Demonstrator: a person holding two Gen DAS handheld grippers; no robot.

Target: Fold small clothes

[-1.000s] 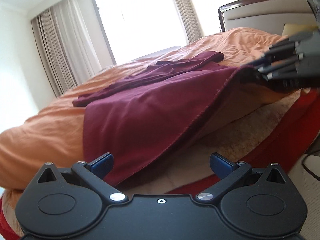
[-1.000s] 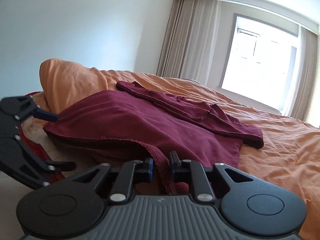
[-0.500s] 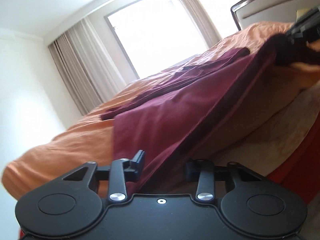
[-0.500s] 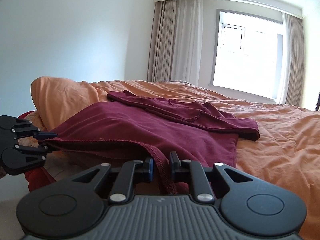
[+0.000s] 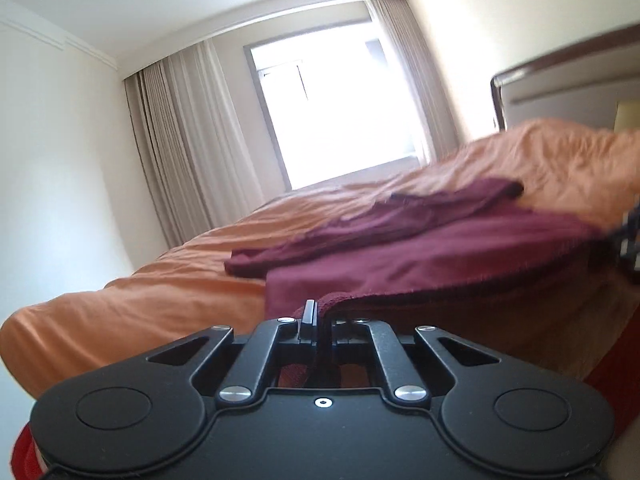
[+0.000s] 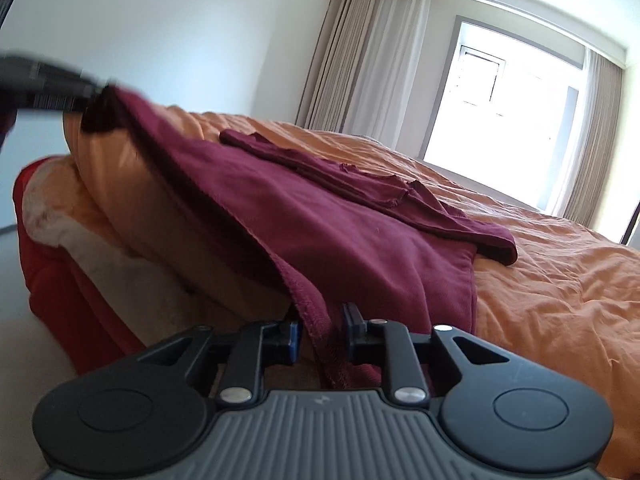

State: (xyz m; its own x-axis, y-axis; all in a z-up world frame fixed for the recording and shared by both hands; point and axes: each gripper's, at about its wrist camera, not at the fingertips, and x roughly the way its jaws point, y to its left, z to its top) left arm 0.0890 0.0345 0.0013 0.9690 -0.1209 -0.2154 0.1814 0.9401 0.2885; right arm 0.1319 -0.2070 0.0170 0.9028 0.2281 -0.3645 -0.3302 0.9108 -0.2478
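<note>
The maroon garment [image 6: 320, 216] lies spread on the orange duvet [image 6: 560, 280] of the bed, filling the middle of the right wrist frame, its sleeves already folded in a band across the top. Its near hem hangs off the bed edge. The left hand-held gripper [image 5: 320, 320] has its fingers pressed together on one hem corner at lower centre of its frame. The right hand-held gripper [image 6: 320, 338] pinches the other corner, the stitched hem bunched between its blue-padded fingers. The left one also shows blurred at upper left of the right view, lifting its corner high. I judge this the bottom-to-top fold. The next move calls for both corners carried together, level and taut, toward the folded sleeves, then laid down squarely.
</note>
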